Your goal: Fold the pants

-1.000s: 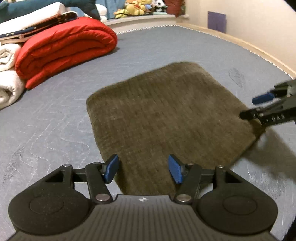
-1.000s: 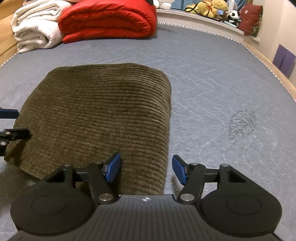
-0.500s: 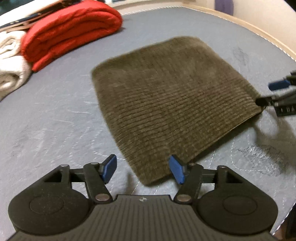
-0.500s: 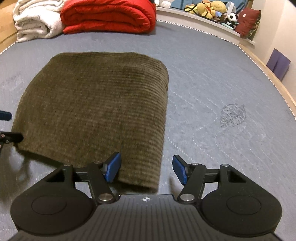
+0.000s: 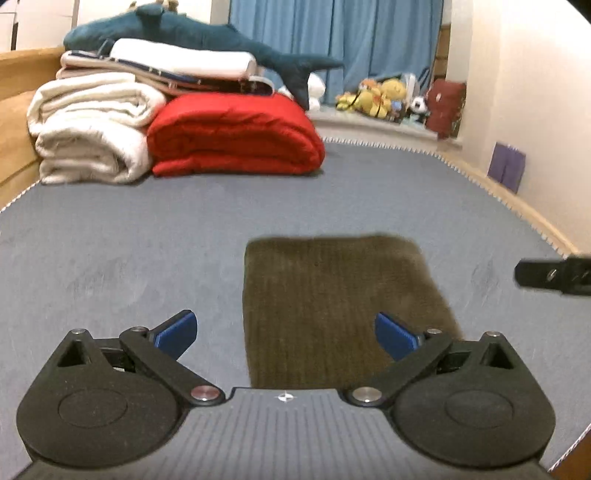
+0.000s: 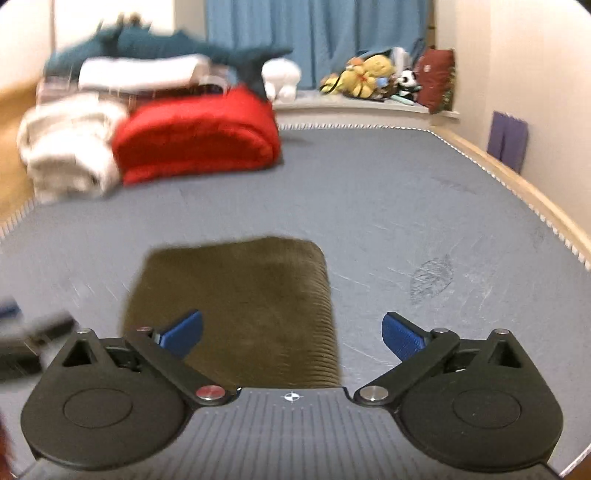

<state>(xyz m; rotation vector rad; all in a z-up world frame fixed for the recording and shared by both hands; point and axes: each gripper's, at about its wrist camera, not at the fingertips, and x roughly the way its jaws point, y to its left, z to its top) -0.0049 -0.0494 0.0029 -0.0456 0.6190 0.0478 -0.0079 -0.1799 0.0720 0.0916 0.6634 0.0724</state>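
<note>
Folded olive corduroy pants (image 5: 332, 306) lie flat on the grey mattress (image 5: 147, 240). Left gripper (image 5: 284, 334) and right gripper (image 6: 291, 334) jaws are opening wide, empty (only the right view shows a leaf print (image 6: 432, 275)).

A bedroom in a home.

A bare grey quilted mattress (image 5: 184, 221) fills the floor of the view, edged by a wooden frame (image 6: 517, 184). At its head lie a folded red duvet (image 5: 232, 136), rolled white blankets (image 5: 92, 129) and a stack of folded bedding (image 5: 166, 70) with a plush shark (image 5: 192, 33) on top. Blue curtains (image 5: 332, 44) hang behind, and soft toys (image 6: 369, 77) crowd the sill (image 6: 351, 105) under them. Plain pale walls (image 5: 535, 92) close the right side.
</note>
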